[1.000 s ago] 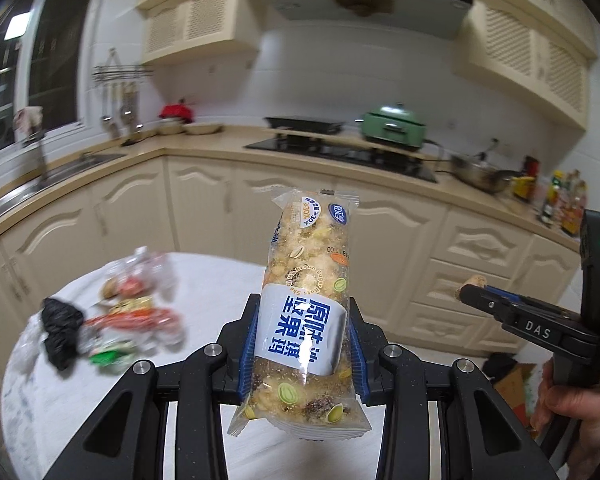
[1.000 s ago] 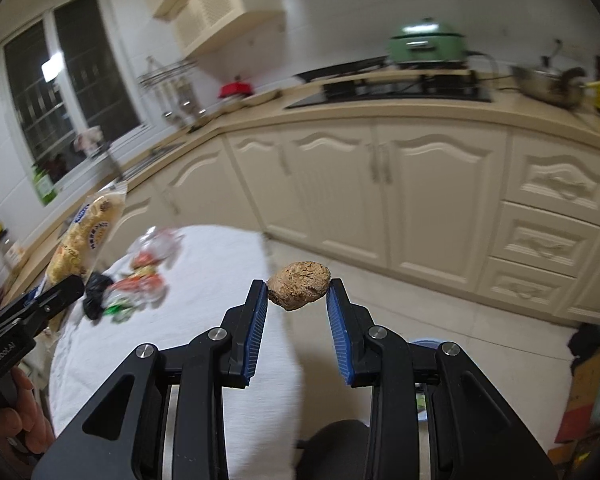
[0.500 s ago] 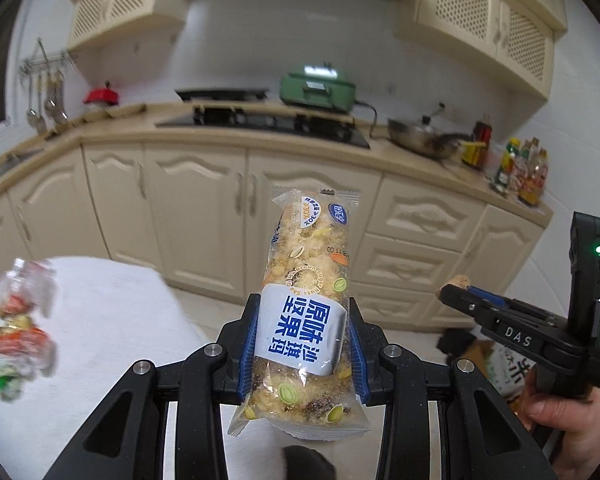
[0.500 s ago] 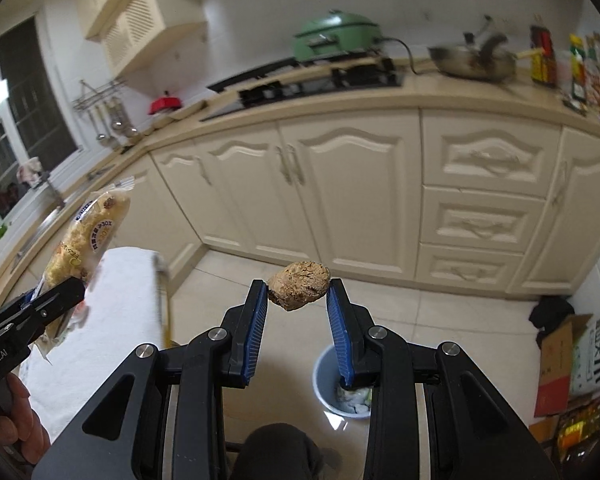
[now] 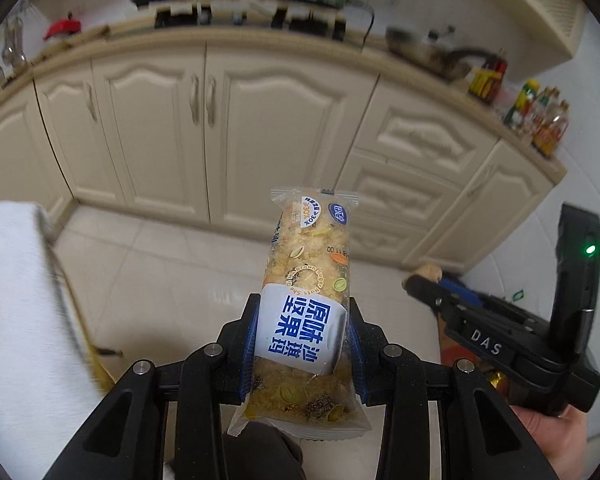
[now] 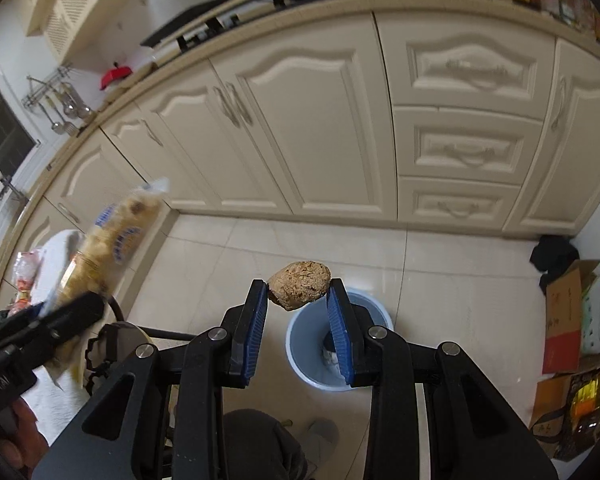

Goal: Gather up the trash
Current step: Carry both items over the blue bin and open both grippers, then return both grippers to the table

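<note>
One blue bin [image 6: 300, 344], scraps inside

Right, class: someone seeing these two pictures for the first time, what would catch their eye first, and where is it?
In the left wrist view, the tall clear-plastic snack packet with a blue-and-white label stands upright in the left claw, filling the centre. In the right wrist view, the right claw pinches a rough brown lump at its tips, above the pale blue round bin on the cream floor tiles.
</note>
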The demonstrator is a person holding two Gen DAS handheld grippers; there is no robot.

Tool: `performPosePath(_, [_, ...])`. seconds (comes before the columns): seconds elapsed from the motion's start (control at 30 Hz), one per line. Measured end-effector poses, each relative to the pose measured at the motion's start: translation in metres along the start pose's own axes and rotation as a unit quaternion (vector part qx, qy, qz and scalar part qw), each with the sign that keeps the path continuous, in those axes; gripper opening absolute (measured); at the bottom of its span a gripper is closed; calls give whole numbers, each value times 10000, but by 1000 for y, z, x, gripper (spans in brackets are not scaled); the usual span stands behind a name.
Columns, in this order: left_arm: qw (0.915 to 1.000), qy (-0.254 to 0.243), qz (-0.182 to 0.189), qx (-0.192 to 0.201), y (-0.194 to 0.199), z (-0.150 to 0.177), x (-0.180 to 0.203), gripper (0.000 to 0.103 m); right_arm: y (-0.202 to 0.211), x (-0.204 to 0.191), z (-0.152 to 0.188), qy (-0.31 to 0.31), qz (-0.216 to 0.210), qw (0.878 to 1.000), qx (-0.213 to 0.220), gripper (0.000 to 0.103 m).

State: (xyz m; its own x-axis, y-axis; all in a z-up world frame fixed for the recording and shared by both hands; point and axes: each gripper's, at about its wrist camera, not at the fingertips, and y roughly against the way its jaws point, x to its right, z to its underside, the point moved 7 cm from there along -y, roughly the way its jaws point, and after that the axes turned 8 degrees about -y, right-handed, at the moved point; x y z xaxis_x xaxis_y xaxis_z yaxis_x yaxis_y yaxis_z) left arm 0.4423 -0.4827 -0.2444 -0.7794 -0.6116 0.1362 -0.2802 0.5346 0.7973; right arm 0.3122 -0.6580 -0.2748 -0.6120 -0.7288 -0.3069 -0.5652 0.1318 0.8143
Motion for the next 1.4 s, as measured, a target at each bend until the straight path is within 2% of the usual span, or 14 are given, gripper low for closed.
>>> performPosePath(0.17, [9986, 37, 28, -522, -63, -28, 9, 34, -28, 13, -1, -140, -7, 9996, -227, 31])
performPosePath(0.43, [9931, 166, 108, -1158, -151, -50, 4, 37, -68, 26, -2, -250, -27, 9979, -593, 31])
performPosePath(0.5, [9916, 219, 53, -1270, -166, -53, -1, 46, -77, 30, -2, -290, -26, 9974, -660, 34])
performPosePath(0.53, [9915, 232, 27, -1282, -172, -57, -4, 61, -80, 32, -2, -316, -9, 9971, -691, 35])
performPosePath(0.57, [9912, 227, -53, -1301, -176, -58, -6, 76, -83, 33, -1, -346, -4, 9968, -725, 42])
performPosePath(0.67, [9916, 249, -223, -1249, -184, -65, -11, 79, -87, 39, 1, -459, 1, 9961, -750, 59])
performPosePath(0.7, [9913, 269, -283, -1256, -186, -68, -13, 80, -87, 41, 1, -484, -18, 9961, -740, 69])
performPosePath(0.73, [9913, 279, -333, -1239, -183, -66, -16, 83, -86, 41, 1, -514, -36, 9961, -723, 75])
performPosePath(0.8, [9917, 280, -445, -1170, -180, -68, -18, 87, -81, 42, 2, -570, -30, 9963, -644, 96])
performPosePath(0.87, [9924, 263, -597, -1047, -170, -66, -17, 96, -76, 41, 2, -606, -115, 9963, -590, 103])
performPosePath(0.93, [9935, 208, -710, -860, -161, -71, -15, 99, -71, 38, 4, -608, -171, 9964, -567, 103])
performPosePath(1.03, [9949, 158, -766, -635, -142, -74, -6, 100, -60, 36, 6, -553, -19, 9971, -513, 103])
performPosePath(1.13, [9959, 141, -781, -434, -115, -63, 2, 100, -45, 31, 7, -668, -68, 9967, -446, 103])
performPosePath(1.4, [9968, 139, -767, 180, -12, -28, -7, 101, 10, 5, 2, -569, -136, 9983, -36, 103])
